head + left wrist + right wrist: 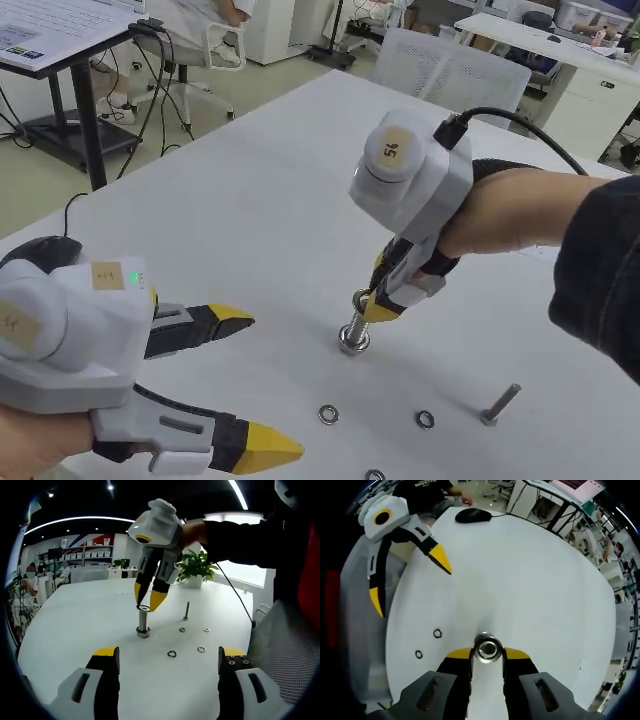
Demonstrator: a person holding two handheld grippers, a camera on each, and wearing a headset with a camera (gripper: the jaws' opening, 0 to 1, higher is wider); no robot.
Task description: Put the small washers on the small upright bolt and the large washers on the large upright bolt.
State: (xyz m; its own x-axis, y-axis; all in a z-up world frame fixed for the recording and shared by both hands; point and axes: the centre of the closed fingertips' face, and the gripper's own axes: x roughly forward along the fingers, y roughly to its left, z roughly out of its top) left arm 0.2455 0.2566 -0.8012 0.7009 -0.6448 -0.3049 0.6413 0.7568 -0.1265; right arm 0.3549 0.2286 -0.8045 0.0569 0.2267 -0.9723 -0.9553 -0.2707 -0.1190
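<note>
The large upright bolt (pixel 353 335) stands mid-table on its head. My right gripper (pixel 373 303) hangs straight above it, shut on a large washer (pixel 144 608) held level at the bolt's top. In the right gripper view the washer (pixel 487 647) sits ringed between the two yellow tips of the right gripper (pixel 487 655). The small bolt (pixel 498 404) stands to the right. Small washers (pixel 328 413) (pixel 425 419) lie loose on the table in front of the bolts. My left gripper (pixel 255 385) is open at the near left, holding nothing.
The white table (pixel 250 200) is bare to the left of and behind the bolts. A black mouse (pixel 475 515) lies at its left edge. Chairs, desks and a seated person are beyond the table. Another washer (pixel 375 475) lies near the front edge.
</note>
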